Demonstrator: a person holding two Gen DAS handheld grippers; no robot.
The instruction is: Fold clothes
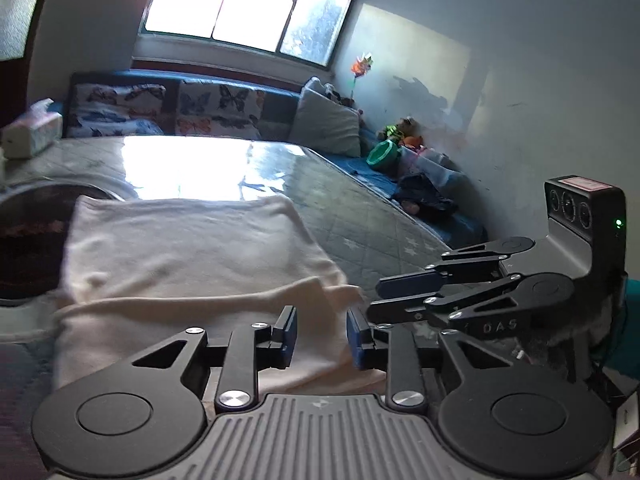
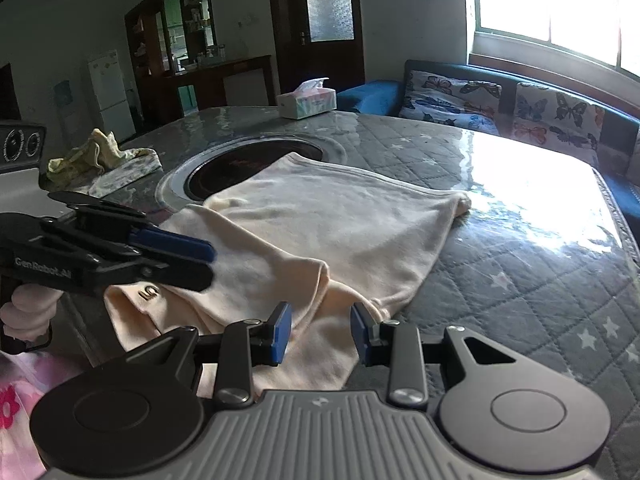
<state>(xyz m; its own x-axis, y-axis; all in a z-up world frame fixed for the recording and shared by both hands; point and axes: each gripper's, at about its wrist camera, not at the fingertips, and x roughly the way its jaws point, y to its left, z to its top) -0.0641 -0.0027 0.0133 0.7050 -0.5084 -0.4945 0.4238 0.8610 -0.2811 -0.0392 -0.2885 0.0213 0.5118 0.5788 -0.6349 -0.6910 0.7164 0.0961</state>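
A cream garment [image 1: 192, 256] [image 2: 340, 224] lies partly folded on the quilted grey table [image 2: 520, 280], its far corner over a round dark recess [image 2: 240, 168]. My left gripper [image 1: 322, 334] hovers open above the garment's near edge, with cloth showing in the gap between its blue pads. My right gripper [image 2: 320, 334] is also open, over the garment's near right corner, and nothing is pinched. Each gripper shows in the other's view: the right gripper [image 1: 378, 298] from the side, and the left gripper [image 2: 210, 266] above the garment's left part, held by a gloved hand [image 2: 28, 312].
A tissue box [image 2: 307, 98] [image 1: 32, 134] stands at the table's far edge. A crumpled yellowish cloth pile [image 2: 100, 156] lies at the far left. A blue sofa with butterfly cushions [image 2: 500, 104] runs under the window. Toys and a green bowl [image 1: 384, 154] sit beside the wall.
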